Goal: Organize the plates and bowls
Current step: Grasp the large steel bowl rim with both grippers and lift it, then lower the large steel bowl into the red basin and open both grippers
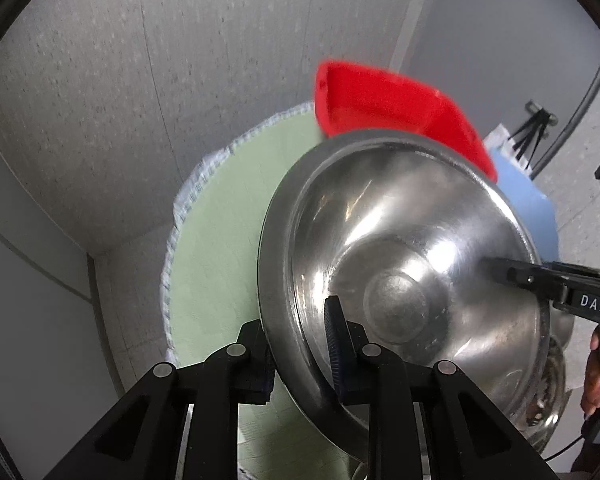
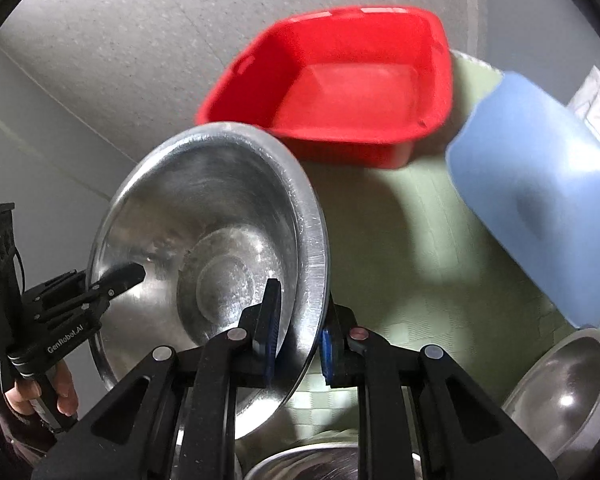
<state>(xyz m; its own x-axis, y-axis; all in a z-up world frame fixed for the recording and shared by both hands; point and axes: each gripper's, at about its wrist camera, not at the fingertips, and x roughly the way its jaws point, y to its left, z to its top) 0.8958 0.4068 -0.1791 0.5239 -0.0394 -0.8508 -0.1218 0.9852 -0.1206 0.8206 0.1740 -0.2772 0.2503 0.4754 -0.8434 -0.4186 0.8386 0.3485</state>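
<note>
Two grippers clamp one steel bowl [image 1: 404, 260] from opposite sides, holding it tilted in the air above a pale green mat [image 1: 220, 216]. In the left wrist view, the left gripper [image 1: 300, 344] pinches the bowl's near rim, one ribbed finger [image 1: 334, 344] lying inside the bowl and the other outside it. From the right of that view the right gripper [image 1: 496, 270] reaches in and grips the opposite rim, with one dark fingertip showing against the inner wall. In the right wrist view, the right gripper [image 2: 300, 336] closes on the rim in the same way, one blue-padded finger [image 2: 270, 320] inside the bowl [image 2: 204, 264] and the other behind the rim; the left gripper [image 2: 120, 276] enters from the left edge, held by a hand [image 2: 40, 392]. Behind the bowl a red square tub [image 2: 340, 88] rests on the mat [image 2: 400, 240], open side up. A light blue object [image 2: 540, 200] stands to the right of the tub, its shape blurred. Further steel bowls appear low in the right wrist view: one at the lower right [image 2: 560, 396] and one at the bottom edge [image 2: 304, 462], both below the held bowl.
</note>
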